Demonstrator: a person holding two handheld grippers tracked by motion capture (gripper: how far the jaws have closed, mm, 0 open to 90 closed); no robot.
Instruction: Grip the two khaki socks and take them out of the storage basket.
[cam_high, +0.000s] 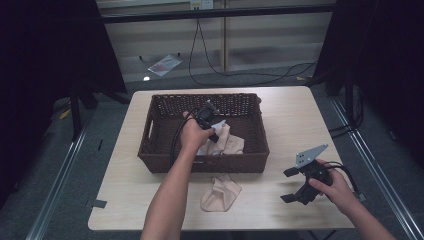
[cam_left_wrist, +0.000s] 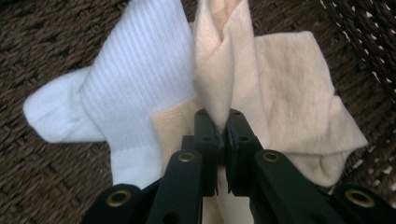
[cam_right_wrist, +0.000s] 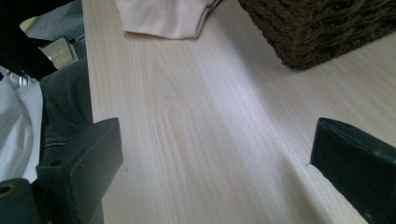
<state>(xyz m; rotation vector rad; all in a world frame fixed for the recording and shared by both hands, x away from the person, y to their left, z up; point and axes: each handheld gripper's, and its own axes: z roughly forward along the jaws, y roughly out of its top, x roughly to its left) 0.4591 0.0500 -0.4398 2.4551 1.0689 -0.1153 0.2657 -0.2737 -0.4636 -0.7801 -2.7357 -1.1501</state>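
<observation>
The left gripper (cam_left_wrist: 223, 122) is down inside the wicker basket (cam_high: 150, 131), its fingers (cam_left_wrist: 205, 128) pinched tight on a raised fold of the beige sock (cam_left_wrist: 289, 93) — the fabric bunches up into a ridge just above the tips, which suggests the grip was taken on the top layer so that this sock alone comes away. A white ribbed sock (cam_left_wrist: 116, 84) lies flat beside it on the woven floor, touching and partly overlapped by the beige one at its cuff end; taking a narrow pinch of cloth rather than a broad scoop looks like the way to leave the white one behind. In the high view the left hand (cam_high: 192, 135) reaches over the near wall of the basket, the gripper pointed downward into the middle of it. On the counter (cam_high: 280, 120), just in front of the basket, lies a second beige sock (cam_high: 220, 194), loose and slightly crumpled — probably the mate, which would make this a matter of pulling socks out and pairing them on the bare wood. The right gripper (cam_high: 292, 185) waits low over the counter to the right, well apart from the basket, its fingers (cam_right_wrist: 79, 158) spread wide with nothing between them; it seems held ready to receive or flatten whatever comes out.
</observation>
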